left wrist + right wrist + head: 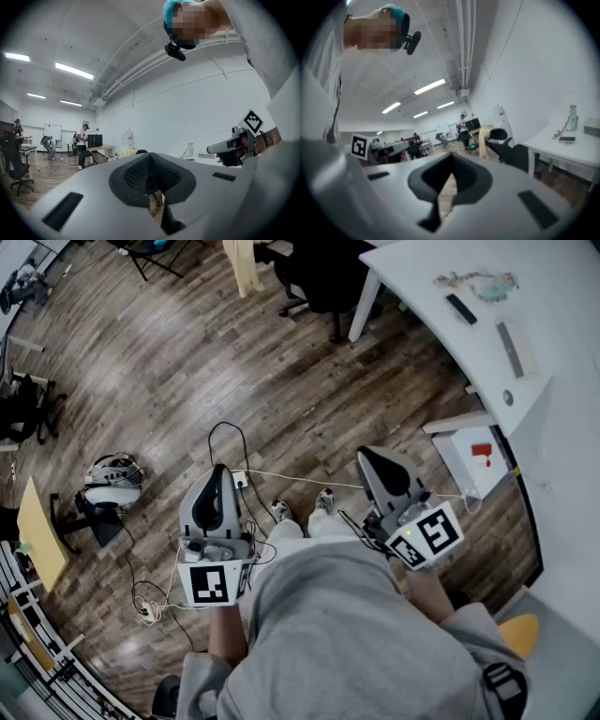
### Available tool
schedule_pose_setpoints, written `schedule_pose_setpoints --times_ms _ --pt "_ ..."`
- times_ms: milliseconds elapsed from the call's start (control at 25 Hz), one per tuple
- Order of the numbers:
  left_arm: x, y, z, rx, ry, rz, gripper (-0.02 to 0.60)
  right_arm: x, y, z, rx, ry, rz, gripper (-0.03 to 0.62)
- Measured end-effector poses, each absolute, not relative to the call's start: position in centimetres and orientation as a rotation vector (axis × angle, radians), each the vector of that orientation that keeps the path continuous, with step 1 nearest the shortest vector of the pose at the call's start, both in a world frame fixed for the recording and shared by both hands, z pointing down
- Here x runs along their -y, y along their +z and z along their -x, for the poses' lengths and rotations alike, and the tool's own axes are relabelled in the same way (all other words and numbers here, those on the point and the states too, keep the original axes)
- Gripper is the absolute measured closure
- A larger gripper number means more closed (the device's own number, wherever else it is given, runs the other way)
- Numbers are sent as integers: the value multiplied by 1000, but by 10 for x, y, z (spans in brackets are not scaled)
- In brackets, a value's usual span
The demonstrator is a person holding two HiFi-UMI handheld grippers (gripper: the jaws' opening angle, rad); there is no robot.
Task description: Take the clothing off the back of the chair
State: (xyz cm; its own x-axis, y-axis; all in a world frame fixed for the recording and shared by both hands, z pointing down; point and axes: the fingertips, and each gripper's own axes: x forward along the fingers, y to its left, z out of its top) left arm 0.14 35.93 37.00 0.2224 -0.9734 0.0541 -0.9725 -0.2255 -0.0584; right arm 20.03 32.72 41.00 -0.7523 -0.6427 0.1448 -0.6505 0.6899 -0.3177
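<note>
Smooth grey left claw (pixel 151 185), right claw (pixel 447 181) closed — yellow clothing (pixel 486 140) draped on chair (pixel 512 155).

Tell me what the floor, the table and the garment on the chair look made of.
Floor: wood or wood-look laminate with a matt finish; plank seams and grain streaks show.
Table: smooth white board, likely laminate or painted; the surface is even, with no grain.
Garment: soft pale yellow cloth; it hangs limp over the back of the chair. The weave is too small to tell.
</note>
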Motion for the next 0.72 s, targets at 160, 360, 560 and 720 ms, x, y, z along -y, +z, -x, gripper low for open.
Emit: schedule_pose_setpoints --times_ms 160,360,560,720 --pt "-378 378 18 -1907 -132 2467 549 -346 417 -167 2861 538 -1075 560" --pt "-406 392 48 -1919 -124 2482 549 -363 406 -124 2882 491 -1061 560" --pt "-411 385 88 -1905 -79 2484 549 -373 395 -75 2896 490 -1067 560" --pt "-408 385 106 -1865 -54 2513 549 -376 390 -49 2889 450 -1073 560"
